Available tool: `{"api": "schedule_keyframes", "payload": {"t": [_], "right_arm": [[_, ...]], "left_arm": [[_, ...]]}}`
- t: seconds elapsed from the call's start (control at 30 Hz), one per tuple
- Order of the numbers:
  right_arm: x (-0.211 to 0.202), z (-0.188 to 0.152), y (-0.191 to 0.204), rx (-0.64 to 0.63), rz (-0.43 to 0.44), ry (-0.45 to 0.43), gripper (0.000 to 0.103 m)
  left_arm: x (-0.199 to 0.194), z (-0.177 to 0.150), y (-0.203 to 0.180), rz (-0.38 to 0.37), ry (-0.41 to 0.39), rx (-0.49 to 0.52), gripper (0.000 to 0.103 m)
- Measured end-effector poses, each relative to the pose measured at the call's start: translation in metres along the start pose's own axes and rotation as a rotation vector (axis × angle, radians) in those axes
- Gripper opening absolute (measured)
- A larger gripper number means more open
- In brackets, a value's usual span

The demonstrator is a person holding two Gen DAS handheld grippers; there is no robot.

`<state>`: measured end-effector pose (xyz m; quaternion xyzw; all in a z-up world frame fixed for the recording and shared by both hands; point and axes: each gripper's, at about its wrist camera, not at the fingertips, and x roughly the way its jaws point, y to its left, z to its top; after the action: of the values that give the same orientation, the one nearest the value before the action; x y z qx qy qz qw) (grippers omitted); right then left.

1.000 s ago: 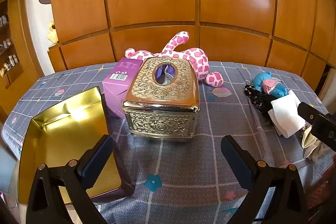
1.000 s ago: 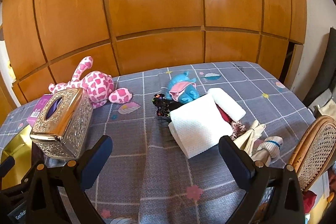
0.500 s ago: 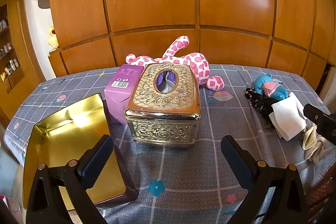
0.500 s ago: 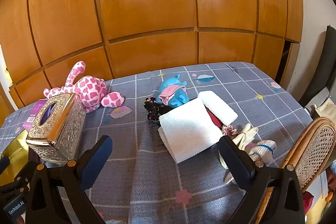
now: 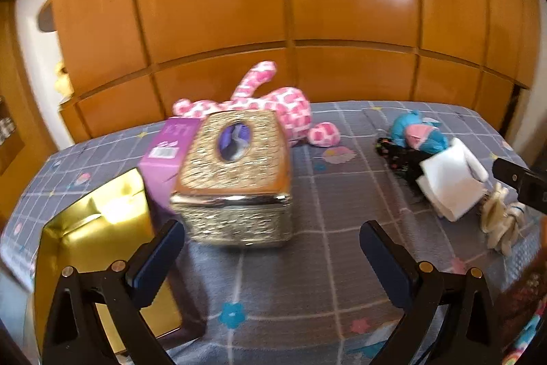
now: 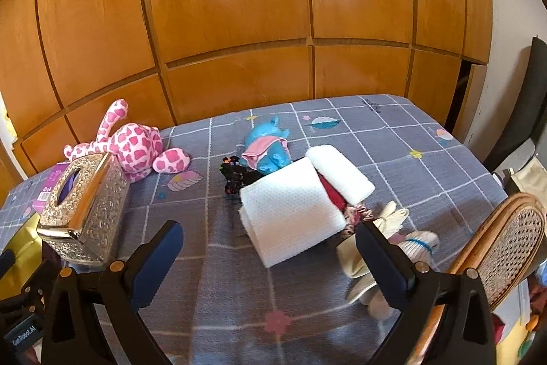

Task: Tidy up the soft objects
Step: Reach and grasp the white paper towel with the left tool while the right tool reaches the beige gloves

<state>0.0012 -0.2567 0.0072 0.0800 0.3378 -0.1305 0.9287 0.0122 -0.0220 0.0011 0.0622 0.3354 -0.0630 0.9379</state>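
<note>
Two grippers hang above a table spread with a grey-blue checked cloth (image 6: 218,269), each with its fingers spread wide and nothing between them. Seen from its own wrist camera, the left gripper (image 5: 271,248) sits over the near left part of the table, just in front of an embossed gold tissue box (image 5: 236,180). A purple carton (image 5: 167,153) lies against the left side of that box, and an open gold tin (image 5: 99,248) lies nearer and further left, partly behind the gripper's left finger. A pink spotted plush toy (image 5: 283,112) sprawls at the far edge behind the tissue box, one limb raised against the wooden panelling (image 5: 273,5).

The right gripper (image 6: 268,250) is released too and hovers over the near middle of the cloth. The soft things are heaped to the right of centre: a folded white cloth (image 6: 290,214) lies on top nearest the gripper, with a rolled white towel (image 6: 338,175) touching its far right corner and a red fabric (image 6: 333,195) showing between the two. A blue and pink plush (image 6: 266,146) rests just beyond them, and a dark hair tie (image 6: 234,173) sits at the left of the heap. Cream-coloured gloves (image 6: 383,228) and a white sock with a blue stripe (image 6: 418,243) lie at the near right, partly behind the right finger. A cane chair back (image 6: 502,242) stands at the table's right edge
</note>
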Motion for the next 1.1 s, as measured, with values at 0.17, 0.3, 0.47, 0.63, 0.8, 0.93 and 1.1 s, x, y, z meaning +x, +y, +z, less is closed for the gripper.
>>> {"api": "schedule_keyframes", "payload": {"t": [0.17,0.3,0.47,0.63,0.8,0.93,1.1], "right_arm": [[0.002,0.009,-0.029,-0.010,0.000,0.061,0.103],[-0.003,0.017,-0.063,0.022,-0.042,0.073,0.103],[-0.004,0.020,-0.097,0.040,-0.098,0.097,0.103],[-0.001,0.016,-0.107,0.025,-0.106,0.130,0.103],[0.006,0.011,-0.104,-0.019,-0.081,0.158,0.103],[0.005,0.012,-0.107,-0.025,-0.079,0.158,0.103],[0.003,0.014,-0.124,-0.001,-0.100,0.155,0.103]], "left_arm": [[0.013,0.002,-0.016,-0.183,0.066,0.007,0.103],[0.022,0.001,-0.034,-0.249,0.102,0.037,0.103],[0.033,0.000,-0.052,-0.271,0.140,0.080,0.103],[0.041,0.004,-0.074,-0.288,0.143,0.150,0.103],[0.051,0.008,-0.105,-0.379,0.158,0.217,0.102],[0.066,0.012,-0.128,-0.489,0.210,0.204,0.096],[0.079,0.018,-0.151,-0.547,0.237,0.195,0.096]]}}
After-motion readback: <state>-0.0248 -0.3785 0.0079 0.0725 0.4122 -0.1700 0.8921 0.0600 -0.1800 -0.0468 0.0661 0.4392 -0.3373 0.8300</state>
